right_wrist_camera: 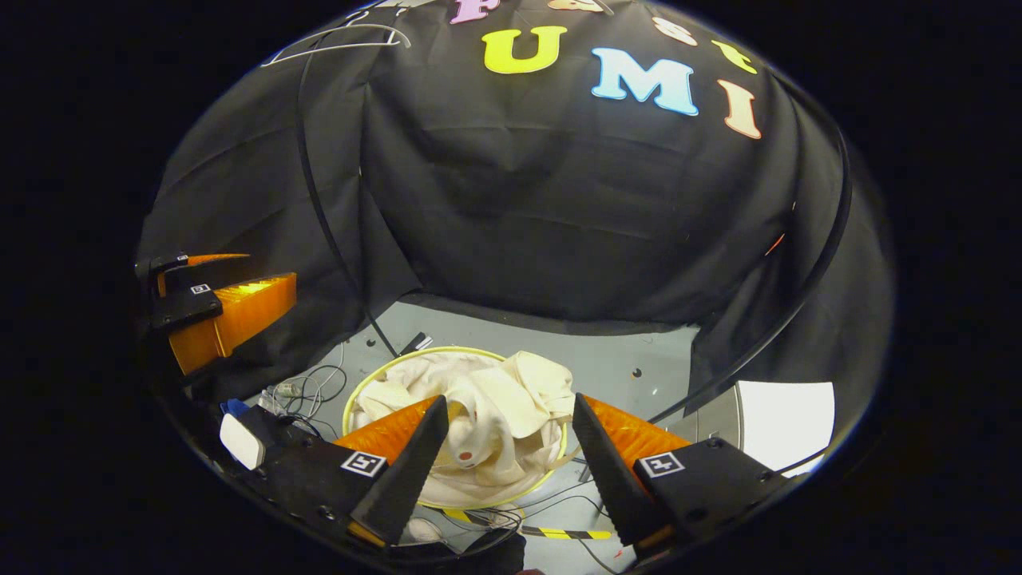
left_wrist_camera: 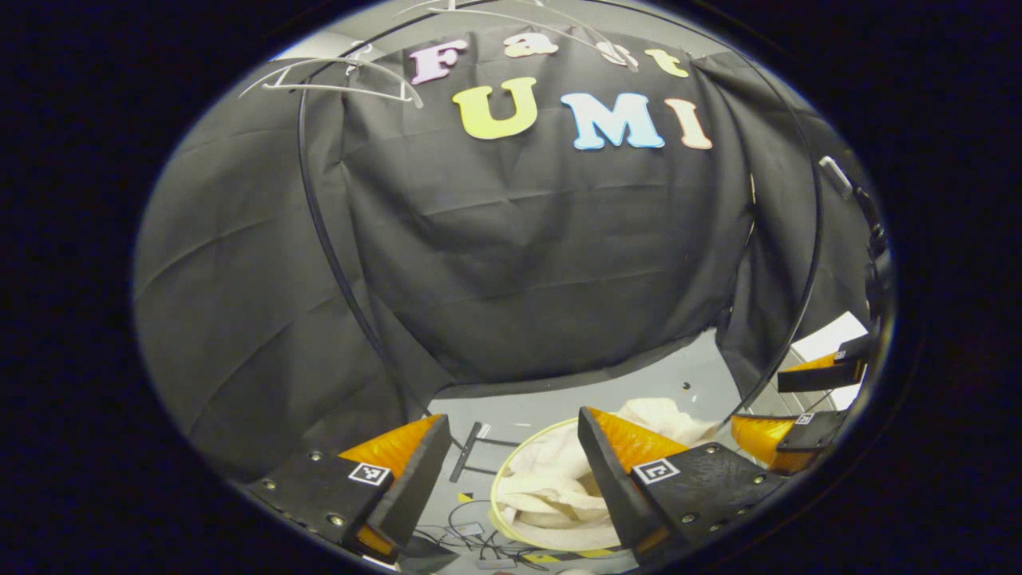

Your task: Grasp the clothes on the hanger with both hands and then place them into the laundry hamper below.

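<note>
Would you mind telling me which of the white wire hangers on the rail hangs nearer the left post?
The white wire hanger at the upper left, beside the black curved post; the other hanger hangs further right, across the wall's top middle.

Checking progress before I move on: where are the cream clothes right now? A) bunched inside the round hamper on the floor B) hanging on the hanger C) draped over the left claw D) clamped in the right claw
A: the cream clothes lie bunched inside the hamper, while the right claw and the left claw are open and hold nothing.
</note>
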A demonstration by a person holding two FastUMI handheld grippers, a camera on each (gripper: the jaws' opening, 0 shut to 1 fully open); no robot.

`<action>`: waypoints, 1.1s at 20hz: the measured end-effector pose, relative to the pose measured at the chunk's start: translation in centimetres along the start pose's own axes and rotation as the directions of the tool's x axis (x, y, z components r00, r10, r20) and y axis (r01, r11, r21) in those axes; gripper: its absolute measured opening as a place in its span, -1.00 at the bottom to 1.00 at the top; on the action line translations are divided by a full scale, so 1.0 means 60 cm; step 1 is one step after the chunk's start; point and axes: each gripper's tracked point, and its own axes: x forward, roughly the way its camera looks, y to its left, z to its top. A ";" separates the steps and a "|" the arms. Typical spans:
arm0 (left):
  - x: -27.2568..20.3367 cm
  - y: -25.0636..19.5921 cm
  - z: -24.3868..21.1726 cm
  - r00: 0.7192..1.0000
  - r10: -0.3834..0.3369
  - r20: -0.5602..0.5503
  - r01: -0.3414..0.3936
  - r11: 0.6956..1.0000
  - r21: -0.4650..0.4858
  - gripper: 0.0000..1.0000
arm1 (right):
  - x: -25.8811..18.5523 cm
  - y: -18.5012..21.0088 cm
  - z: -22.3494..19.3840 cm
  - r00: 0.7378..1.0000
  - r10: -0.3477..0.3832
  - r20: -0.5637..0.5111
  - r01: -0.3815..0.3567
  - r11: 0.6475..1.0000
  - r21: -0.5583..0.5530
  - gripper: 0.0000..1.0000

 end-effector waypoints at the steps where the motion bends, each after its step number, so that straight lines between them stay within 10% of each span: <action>1: -0.006 0.004 0.007 1.000 0.000 0.007 0.000 1.000 0.000 0.90 | -0.015 0.001 0.013 1.000 0.000 0.013 0.000 1.000 0.000 0.99; 10: -0.134 0.066 0.145 0.982 0.004 0.189 0.000 1.000 -0.025 0.90 | -0.177 -0.022 0.175 0.955 -0.072 0.288 0.054 0.996 0.070 0.97; 22: -0.349 0.091 0.363 0.879 0.040 0.474 -0.011 0.998 -0.064 0.89 | -0.429 -0.116 0.319 0.770 -0.191 0.609 0.143 0.982 0.126 0.94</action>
